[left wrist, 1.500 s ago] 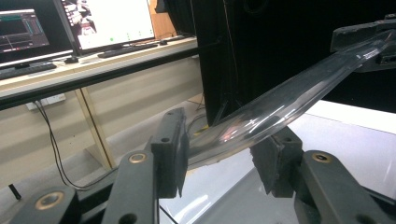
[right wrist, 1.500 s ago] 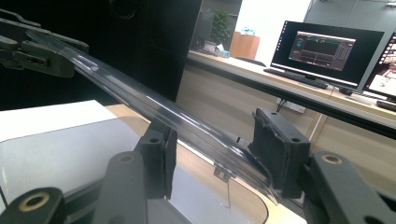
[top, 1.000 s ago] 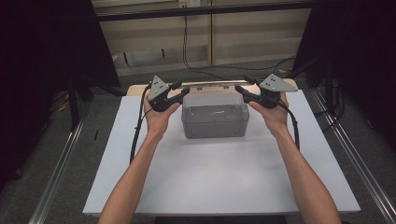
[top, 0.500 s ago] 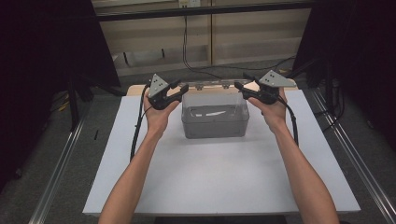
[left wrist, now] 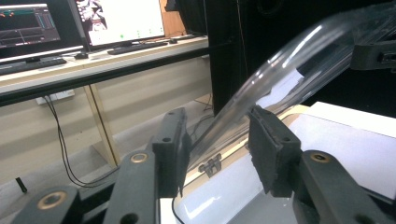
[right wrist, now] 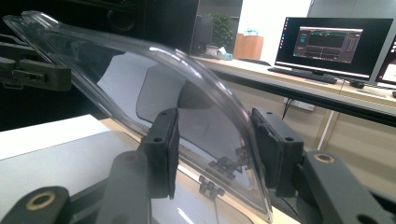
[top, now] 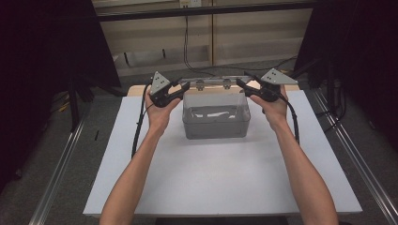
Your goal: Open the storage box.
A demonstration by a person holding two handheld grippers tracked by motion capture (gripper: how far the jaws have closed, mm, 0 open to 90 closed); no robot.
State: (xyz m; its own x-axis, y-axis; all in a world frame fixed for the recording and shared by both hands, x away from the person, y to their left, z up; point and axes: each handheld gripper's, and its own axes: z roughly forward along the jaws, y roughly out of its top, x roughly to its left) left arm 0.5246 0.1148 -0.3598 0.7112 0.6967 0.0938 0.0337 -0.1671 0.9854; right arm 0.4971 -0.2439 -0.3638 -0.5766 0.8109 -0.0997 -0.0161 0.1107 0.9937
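Clear lid (top: 213,83) of the grey box (top: 216,123) stands raised on its rear hinges (right wrist: 219,175), box at the far middle of the white table (top: 220,183). My left gripper (top: 182,88) is at the lid's left corner, right gripper (top: 243,84) at its right. In both gripper views the jaws stand apart, the lid edge passing between the pads (left wrist: 271,140) with gaps showing; I judge neither is truly clamped.

Risks:
- Lid rests loosely between open jaws; a small tilt could let it slip and slam shut.
- Uneven lifting would twist the lid and strain the hinges.
- Pushing too far back could tip the light box.
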